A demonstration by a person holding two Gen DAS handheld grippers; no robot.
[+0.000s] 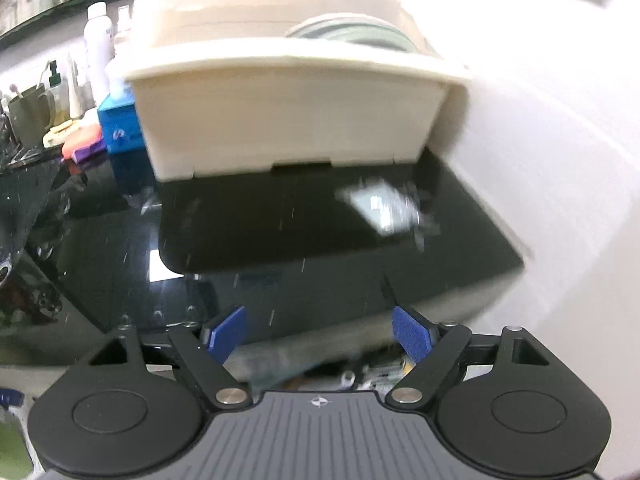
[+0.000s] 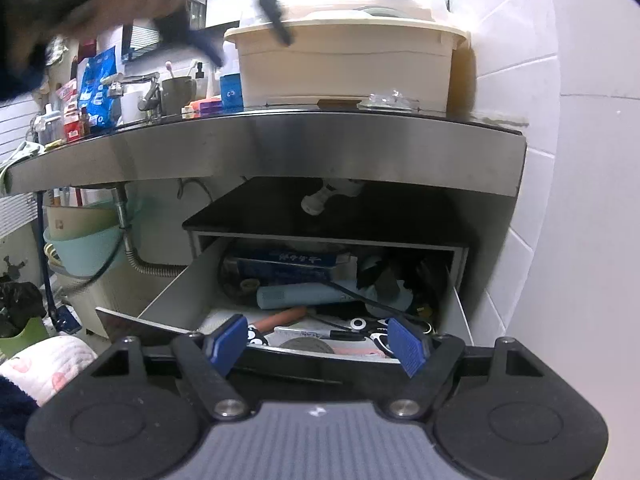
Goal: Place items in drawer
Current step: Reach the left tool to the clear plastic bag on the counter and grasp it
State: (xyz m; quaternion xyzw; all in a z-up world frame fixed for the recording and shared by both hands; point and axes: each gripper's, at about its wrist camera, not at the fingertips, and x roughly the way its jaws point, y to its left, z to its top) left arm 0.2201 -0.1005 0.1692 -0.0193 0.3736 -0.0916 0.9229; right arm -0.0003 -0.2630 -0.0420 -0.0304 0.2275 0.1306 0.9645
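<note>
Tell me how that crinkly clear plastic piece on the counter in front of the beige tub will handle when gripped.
The clear plastic piece looks thin and crumpled, so it is probably very light and may crush between the pads. It lies low on the glossy black counter, so it could slide rather than lift.

Glossy black countertop (image 1: 120, 248), cream plastic tub (image 1: 288, 120)

The drawer (image 2: 256, 280) is standing open under the bench (image 2: 280, 148), but a blue box (image 2: 288, 266), a light blue tube (image 2: 296, 296), cables and pens are filling it almost completely. On the bench top, a cream bin (image 1: 288, 116) is blocking the back, and bare black surface is lying free before it. The wall (image 2: 580, 200) is closing the right side.
</note>
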